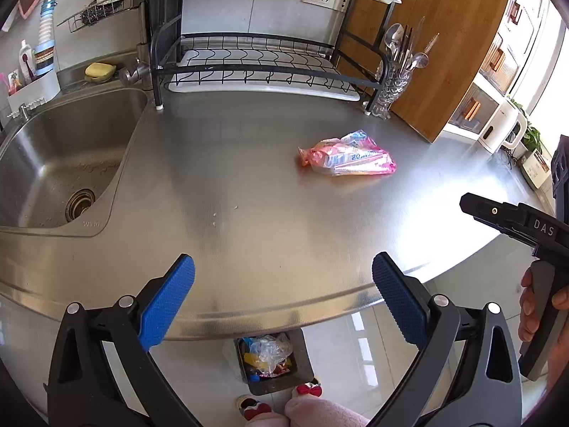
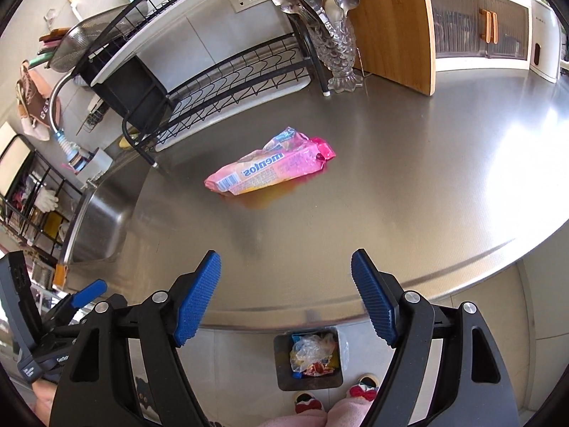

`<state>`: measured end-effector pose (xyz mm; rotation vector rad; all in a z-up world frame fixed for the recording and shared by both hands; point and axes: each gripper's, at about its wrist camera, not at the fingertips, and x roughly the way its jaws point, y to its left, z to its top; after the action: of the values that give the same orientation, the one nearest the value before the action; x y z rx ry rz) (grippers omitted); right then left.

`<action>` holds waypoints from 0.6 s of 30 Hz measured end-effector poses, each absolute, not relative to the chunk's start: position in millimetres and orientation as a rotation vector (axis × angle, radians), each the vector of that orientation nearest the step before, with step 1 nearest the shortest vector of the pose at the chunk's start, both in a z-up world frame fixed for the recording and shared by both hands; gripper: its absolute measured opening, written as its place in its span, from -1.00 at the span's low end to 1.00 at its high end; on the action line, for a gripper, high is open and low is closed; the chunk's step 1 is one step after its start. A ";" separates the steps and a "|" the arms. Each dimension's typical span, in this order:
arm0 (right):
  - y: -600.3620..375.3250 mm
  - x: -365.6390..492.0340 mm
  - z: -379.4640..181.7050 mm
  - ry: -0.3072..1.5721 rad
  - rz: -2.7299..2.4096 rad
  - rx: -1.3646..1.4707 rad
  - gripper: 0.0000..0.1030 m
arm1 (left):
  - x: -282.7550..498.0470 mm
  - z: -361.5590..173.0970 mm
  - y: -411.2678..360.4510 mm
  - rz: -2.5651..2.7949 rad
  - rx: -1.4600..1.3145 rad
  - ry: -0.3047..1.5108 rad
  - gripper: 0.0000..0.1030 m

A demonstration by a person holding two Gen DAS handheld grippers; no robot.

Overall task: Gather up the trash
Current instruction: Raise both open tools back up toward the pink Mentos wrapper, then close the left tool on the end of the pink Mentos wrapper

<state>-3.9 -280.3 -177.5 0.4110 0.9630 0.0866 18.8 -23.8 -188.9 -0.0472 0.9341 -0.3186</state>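
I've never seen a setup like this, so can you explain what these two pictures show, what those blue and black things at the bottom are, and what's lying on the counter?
There is no robot here. A person holds a hand-operated tool in each hand, and each tool carries a wide-angle camera that looks forward along its two blue-padded fingers. One picture comes from the left tool, the other from the right tool. Both are open and hold nothing.

On the steel counter lies one piece of trash, a crumpled pink Mentos wrapper. Behind it stand a black dish rack and a glass holder of spoons, with the sink to the left. On the floor below the counter edge sits a small bin that already holds wrappers.
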 end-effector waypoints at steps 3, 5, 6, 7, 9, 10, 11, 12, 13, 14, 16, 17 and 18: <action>-283.0 7.4 -175.3 0.961 0.086 0.406 0.49 | 30.0 -185.5 -27.9 -0.318 -0.041 0.926 0.84; -283.7 15.0 -175.1 0.960 0.087 0.402 0.49 | 38.2 -184.7 -30.8 -0.320 -0.040 0.922 0.84; -284.8 19.2 -175.2 0.961 0.086 0.401 0.49 | 42.4 -184.4 -32.2 -0.319 -0.040 0.921 0.84; -285.9 23.5 -175.7 0.963 0.085 0.400 0.49 | 46.9 -184.4 -33.9 -0.319 -0.042 0.921 0.84; -288.3 32.4 -176.8 0.966 0.083 0.395 0.49 | 55.8 -184.4 -36.7 -0.320 -0.041 0.919 0.84; -289.3 36.5 -177.6 0.967 0.081 0.391 0.49 | 60.8 -184.4 -38.9 -0.320 -0.039 0.918 0.84; -290.4 40.5 -178.4 0.969 0.080 0.389 0.49 | 65.3 -184.4 -41.1 -0.320 -0.040 0.917 0.84; -291.4 44.4 -179.6 0.972 0.080 0.388 0.49 | 69.8 -184.7 -43.4 -0.322 -0.040 0.917 0.84; -292.4 47.8 -181.1 0.975 0.080 0.387 0.49 | 74.3 -184.9 -45.8 -0.323 -0.040 0.919 0.84; -293.4 51.7 -182.9 0.979 0.078 0.385 0.49 | 78.5 -185.2 -48.3 -0.325 -0.041 0.919 0.84; -295.7 59.5 -187.0 0.986 0.076 0.382 0.49 | 87.1 -186.0 -54.4 -0.331 -0.038 0.920 0.84; -296.9 63.3 -189.1 0.989 0.074 0.378 0.49 | 91.0 -186.3 -57.8 -0.335 -0.037 0.920 0.84; -298.1 67.0 -191.1 0.991 0.071 0.376 0.49 | 95.3 -186.6 -61.2 -0.338 -0.037 0.921 0.84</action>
<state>67.0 -298.1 -191.1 0.3756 0.9912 0.0709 95.3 -61.2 -186.6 -0.0366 0.9212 -0.3383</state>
